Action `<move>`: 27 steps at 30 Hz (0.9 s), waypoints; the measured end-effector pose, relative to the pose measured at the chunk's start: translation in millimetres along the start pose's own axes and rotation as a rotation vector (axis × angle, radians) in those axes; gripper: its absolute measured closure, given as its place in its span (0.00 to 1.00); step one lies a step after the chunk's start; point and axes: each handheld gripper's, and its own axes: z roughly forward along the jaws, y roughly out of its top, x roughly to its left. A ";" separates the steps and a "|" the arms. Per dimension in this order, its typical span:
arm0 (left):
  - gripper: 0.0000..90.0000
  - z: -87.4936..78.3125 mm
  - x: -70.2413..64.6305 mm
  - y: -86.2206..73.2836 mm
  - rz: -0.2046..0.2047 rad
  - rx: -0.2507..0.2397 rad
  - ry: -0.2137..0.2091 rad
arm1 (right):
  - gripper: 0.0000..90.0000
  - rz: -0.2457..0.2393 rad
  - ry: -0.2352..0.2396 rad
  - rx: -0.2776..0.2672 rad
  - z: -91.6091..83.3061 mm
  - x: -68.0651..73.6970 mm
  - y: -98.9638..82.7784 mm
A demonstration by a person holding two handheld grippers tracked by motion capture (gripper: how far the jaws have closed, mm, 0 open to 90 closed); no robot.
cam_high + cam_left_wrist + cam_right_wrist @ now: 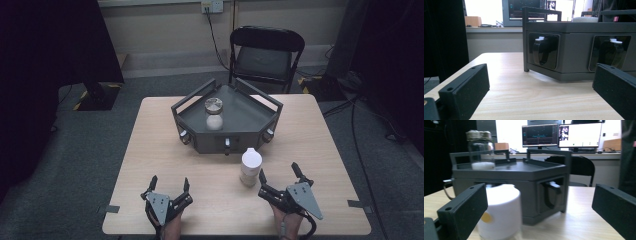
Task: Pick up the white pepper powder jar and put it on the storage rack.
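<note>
A dark grey tray-like box (200,116) with raised rails and knobs on its front faces stands at the table's middle back. On it stands a glass jar (214,113) with a metal lid and white powder at its bottom, seen also in the right gripper view (480,150). A white-capped bottle (250,167) stands in front of the box, close to my right gripper (278,172), which is open just behind and right of it. My left gripper (170,183) rests open near the front edge with nothing between its jaws. The bottle (501,215) looms near the left jaw.
The wooden table (150,150) has bare room at left and right of the box. A black folding chair (265,55) stands behind the table. Monitors (539,135) sit on a far desk. Dark curtains hang at both sides.
</note>
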 end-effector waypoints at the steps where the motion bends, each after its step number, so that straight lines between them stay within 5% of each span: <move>1: 0.00 0.0 0.0 0.0 0.000 0.000 0.000 | 0.00 -0.004 0.010 0.003 3.2 2.9 1.7; 13: 0.00 0.6 -1.1 -0.1 0.000 -0.001 0.007 | 0.03 -0.018 0.093 0.073 34.4 21.1 8.3; 27: 0.00 0.6 -1.2 -0.1 0.000 -0.001 0.007 | 0.18 -0.032 0.071 0.149 49.1 28.3 -5.8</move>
